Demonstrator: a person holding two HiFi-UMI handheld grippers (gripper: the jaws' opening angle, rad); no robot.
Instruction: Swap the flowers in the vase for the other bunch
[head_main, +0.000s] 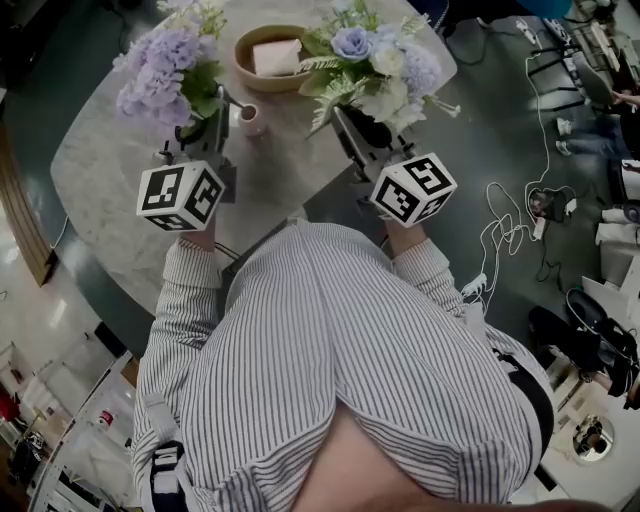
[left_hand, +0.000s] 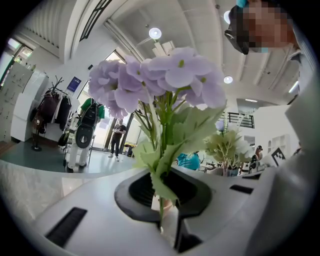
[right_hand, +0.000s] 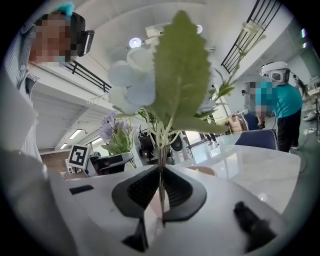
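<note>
Left gripper clenched on the stems of the purple bunch, at left over the marble table; right gripper grasping the blue-and-white bunch; small pink vase between them.

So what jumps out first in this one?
Two bunches of flowers held side by side over the pale table: the purple bunch clamped by its stems in the left tool, the blue and white bunch in the right tool. Between them a wooden bowl sits on the table.
</note>
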